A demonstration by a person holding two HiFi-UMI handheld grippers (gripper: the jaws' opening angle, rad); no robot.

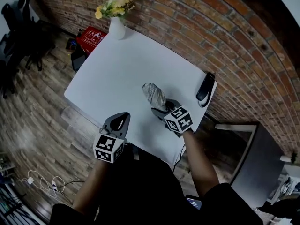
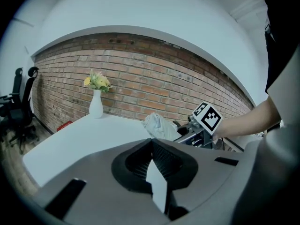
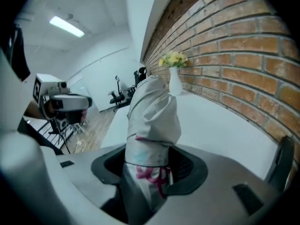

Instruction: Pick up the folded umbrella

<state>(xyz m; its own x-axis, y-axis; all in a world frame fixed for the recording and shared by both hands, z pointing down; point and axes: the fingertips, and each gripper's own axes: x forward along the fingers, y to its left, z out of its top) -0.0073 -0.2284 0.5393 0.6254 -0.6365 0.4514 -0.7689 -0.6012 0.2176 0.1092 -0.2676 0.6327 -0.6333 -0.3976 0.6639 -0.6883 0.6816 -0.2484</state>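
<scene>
The folded umbrella (image 1: 153, 93), pale grey fabric with pink and blue print, is gripped by my right gripper (image 1: 161, 108) above the white table (image 1: 117, 74). In the right gripper view the umbrella (image 3: 152, 116) stands up out of the jaws, which press on its lower part at the right gripper (image 3: 149, 165). My left gripper (image 1: 123, 117) hangs near the table's front edge, left of the umbrella, jaws together and holding nothing. From the left gripper view the left gripper (image 2: 152, 144) points toward the umbrella (image 2: 158, 125), which shows beyond it beside the right gripper's marker cube (image 2: 207, 117).
A white vase with yellow flowers (image 1: 116, 27) stands at the table's far end by the brick wall. A black object (image 1: 205, 87) lies at the table's right edge. A red box (image 1: 91, 37) sits on the wooden floor, with office chairs (image 1: 18, 27) further left.
</scene>
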